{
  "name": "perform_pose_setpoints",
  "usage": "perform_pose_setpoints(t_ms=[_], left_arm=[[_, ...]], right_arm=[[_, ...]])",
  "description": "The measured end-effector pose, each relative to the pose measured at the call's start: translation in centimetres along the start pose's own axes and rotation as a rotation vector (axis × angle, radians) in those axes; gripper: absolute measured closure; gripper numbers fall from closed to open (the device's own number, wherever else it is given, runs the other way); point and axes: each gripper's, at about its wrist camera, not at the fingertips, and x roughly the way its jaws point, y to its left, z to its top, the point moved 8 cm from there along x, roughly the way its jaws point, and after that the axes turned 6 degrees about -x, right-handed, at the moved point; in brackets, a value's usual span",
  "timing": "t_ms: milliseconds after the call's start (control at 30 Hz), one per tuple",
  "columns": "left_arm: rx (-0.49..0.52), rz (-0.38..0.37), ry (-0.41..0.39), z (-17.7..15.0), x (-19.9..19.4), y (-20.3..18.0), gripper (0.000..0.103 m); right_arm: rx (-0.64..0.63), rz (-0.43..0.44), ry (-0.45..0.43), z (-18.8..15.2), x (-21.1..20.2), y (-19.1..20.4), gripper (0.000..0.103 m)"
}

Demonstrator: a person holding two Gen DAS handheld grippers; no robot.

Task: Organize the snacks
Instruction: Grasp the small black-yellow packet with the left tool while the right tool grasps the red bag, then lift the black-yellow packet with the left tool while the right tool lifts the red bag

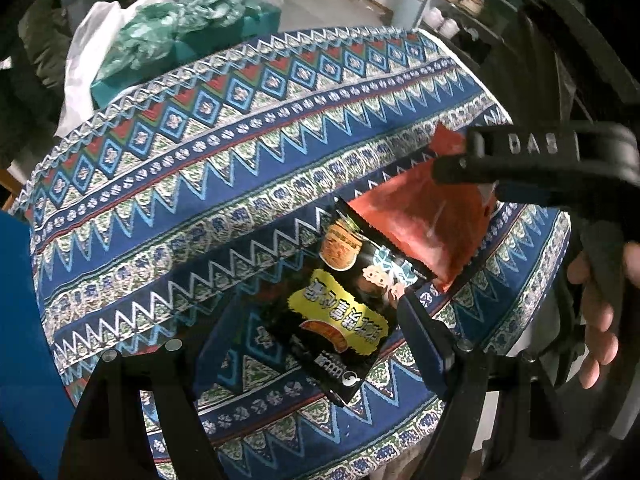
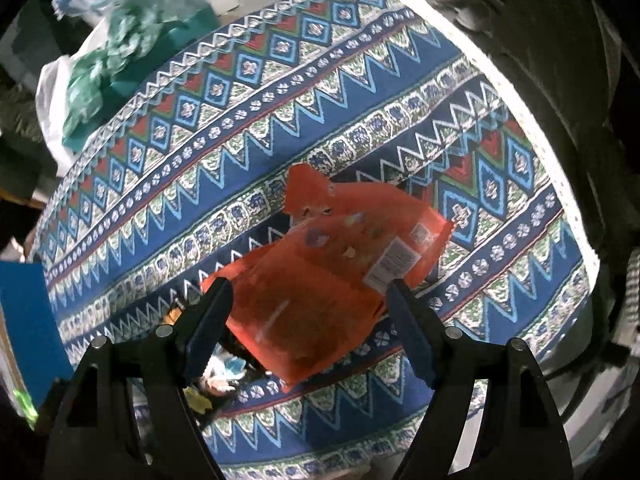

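Left wrist view: left gripper (image 1: 304,320) pointing steeply down, jaws spread wide, holding nothing. Between the fingers, a glossy black snack packet with a yellow label (image 1: 340,312), flat on the round table's blue, red and white zigzag-patterned cloth (image 1: 200,168), its near corner just beside the finger at four o'clock. At two o'clock from it, a shiny red-orange foil snack packet (image 1: 424,224), its serrated edge overlapping the black one's far end. Across that red packet, at two to three o'clock, the right gripper's black body, with a bare hand (image 1: 596,312) at three o'clock. Crumpled green plastic bag (image 1: 176,28) off the table at eleven o'clock.

Right wrist view: right gripper (image 2: 308,312) aimed downward, jaws well apart, gripping nothing; pads not visibly pressing. Red-orange foil packet (image 2: 320,292) centred between the fingertips, white label toward two o'clock, seemingly slightly puffed. Patterned cloth (image 2: 280,112) beneath; part of the black packet glimpsed at seven o'clock.

Likely step: grasping one packet with each claw. Best done by lowering straight until the pads straddle each packet's edges, closing gently on the crimped seams rather than the puffed middle. Worth lifting the red packet first, given the overlap, to avoid dragging the black one.
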Motion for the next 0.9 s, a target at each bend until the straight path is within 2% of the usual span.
perform_pose_setpoints(t_ms=[267, 500, 700, 900], left_arm=[[0.044, 0.04, 0.023, -0.3, 1.9, -0.8, 0.022], [0.035, 0.046, 0.019, -0.1, 3.3, -1.0, 0.017], [-0.019, 0.021, -0.001, 0.0, 3.4, 0.1, 0.023], [-0.136, 0.076, -0.013, 0.3, 2.8, 3.7, 0.025]], right_arm=[[0.021, -0.01, 0.025, 0.6, 2.0, -0.4, 0.025], [-0.043, -0.034, 0.034, 1.3, 3.5, -0.7, 0.024], [-0.173, -0.02, 0.035, 1.7, 4.2, 0.4, 0.025], [-0.336, -0.046, 0.034, 1.5, 4.5, 2.4, 0.025]])
